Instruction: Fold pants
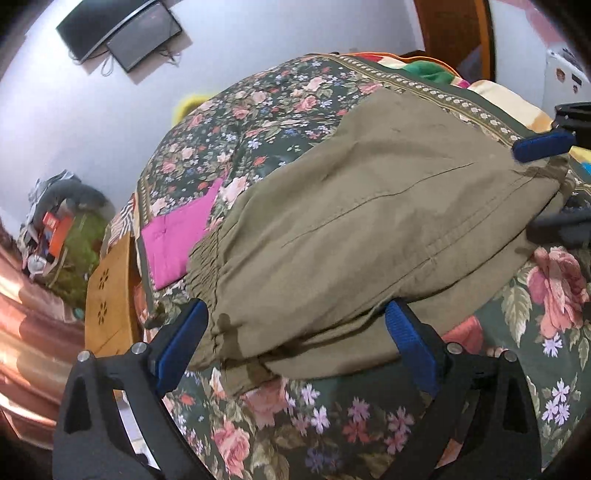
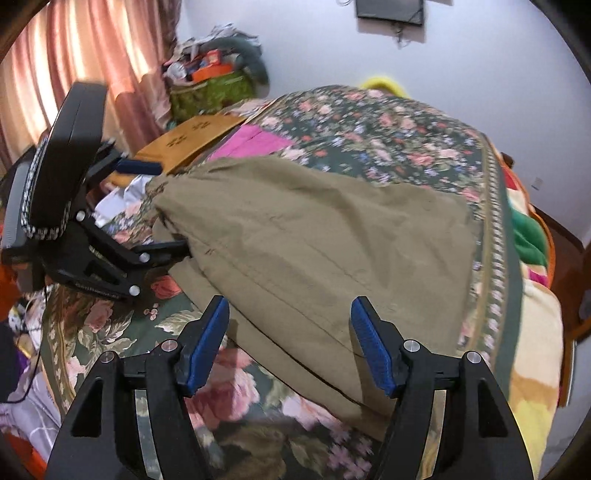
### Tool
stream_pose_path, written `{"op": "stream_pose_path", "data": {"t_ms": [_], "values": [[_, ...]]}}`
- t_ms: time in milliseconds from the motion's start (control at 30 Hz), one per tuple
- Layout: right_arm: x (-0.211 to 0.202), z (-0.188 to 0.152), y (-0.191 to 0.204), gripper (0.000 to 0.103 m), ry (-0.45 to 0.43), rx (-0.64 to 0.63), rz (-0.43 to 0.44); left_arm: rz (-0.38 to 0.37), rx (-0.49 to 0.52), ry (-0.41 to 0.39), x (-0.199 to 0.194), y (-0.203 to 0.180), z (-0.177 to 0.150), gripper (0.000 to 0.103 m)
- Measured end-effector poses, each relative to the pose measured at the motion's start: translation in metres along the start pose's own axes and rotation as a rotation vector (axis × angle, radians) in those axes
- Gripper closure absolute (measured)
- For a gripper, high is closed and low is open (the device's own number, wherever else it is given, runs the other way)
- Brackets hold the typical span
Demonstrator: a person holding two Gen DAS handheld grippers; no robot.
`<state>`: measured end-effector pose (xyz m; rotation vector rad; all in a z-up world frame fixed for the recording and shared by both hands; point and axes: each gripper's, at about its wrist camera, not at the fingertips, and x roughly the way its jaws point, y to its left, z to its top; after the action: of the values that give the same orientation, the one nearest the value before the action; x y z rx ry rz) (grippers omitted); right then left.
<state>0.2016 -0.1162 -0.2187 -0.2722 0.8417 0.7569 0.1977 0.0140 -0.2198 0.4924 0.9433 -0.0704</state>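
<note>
Tan pants [image 1: 369, 229] lying folded on the flowery bed [image 1: 554, 295]. Left gripper [image 1: 295, 332] jaws wide, right gripper [image 2: 288, 339] jaws apart, both holding nothing. Could bump the top layer and slide it open again, if pulled away low and fast.

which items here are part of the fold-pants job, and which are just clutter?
Job:
- olive pants, lying folded on the floral bedspread
- left tongs, open, pants hem between the pads
- right tongs, open, pants edge between the pads

Lying about:
- pink cloth
- wooden panel with flower cutouts
- green bag of clutter
- wall screen
- pink curtain
</note>
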Motion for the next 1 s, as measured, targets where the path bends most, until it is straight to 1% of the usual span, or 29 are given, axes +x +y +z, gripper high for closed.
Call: {"op": "stream_pose_path", "data": {"t_ms": [133, 300, 367, 400, 433, 500, 600, 700, 767, 833, 867, 900, 933, 1000], "values": [[0.014, 0.005, 0.010, 0.038, 0.031, -0.051, 0.021, -0.023, -0.035, -0.009, -0.003, 0.014, 0.009, 0.005], [0.025, 0.017, 0.018, 0.039, 0.023, -0.095, 0.008, -0.068, -0.116, -0.026, -0.011, 0.037, 0.018, 0.005], [0.027, 0.021, 0.018, 0.052, 0.014, -0.101, 0.012, -0.092, -0.147, -0.026, -0.013, 0.041, 0.018, 0.005], [0.028, 0.023, 0.019, 0.063, 0.015, -0.103, 0.014, -0.100, -0.156, -0.024, -0.013, 0.042, 0.017, 0.005], [0.029, 0.025, 0.018, 0.072, 0.014, -0.100, 0.020, -0.107, -0.162, -0.020, -0.013, 0.041, 0.015, 0.005], [0.028, 0.028, 0.016, 0.080, 0.003, -0.090, 0.030, -0.114, -0.162, -0.018, -0.014, 0.037, 0.010, 0.005], [0.019, 0.029, 0.014, 0.089, -0.030, -0.077, 0.042, -0.114, -0.139, -0.022, -0.015, 0.029, 0.005, 0.005], [0.012, 0.030, 0.014, 0.093, -0.057, -0.068, 0.053, -0.073, -0.084, -0.023, -0.011, 0.017, 0.003, 0.006], [0.008, 0.029, 0.015, 0.093, -0.073, -0.070, 0.052, -0.061, -0.065, -0.027, -0.010, 0.012, 0.004, 0.018], [0.005, 0.029, 0.016, 0.094, -0.079, -0.071, 0.055, -0.036, -0.042, -0.027, -0.008, 0.008, 0.005, 0.048], [0.005, 0.029, 0.016, 0.095, -0.080, -0.072, 0.055, -0.026, -0.031, -0.029, -0.009, 0.006, 0.005, 0.056], [0.005, 0.028, 0.016, 0.095, -0.079, -0.073, 0.056, -0.025, -0.024, -0.036, -0.010, 0.004, 0.005, 0.069], [0.005, 0.028, 0.017, 0.095, -0.079, -0.073, 0.058, -0.031, -0.023, -0.044, -0.012, 0.002, 0.004, 0.076], [0.003, 0.026, 0.018, 0.095, -0.080, -0.074, 0.059, -0.036, -0.027, -0.053, -0.017, 0.001, 0.003, 0.079]]}}
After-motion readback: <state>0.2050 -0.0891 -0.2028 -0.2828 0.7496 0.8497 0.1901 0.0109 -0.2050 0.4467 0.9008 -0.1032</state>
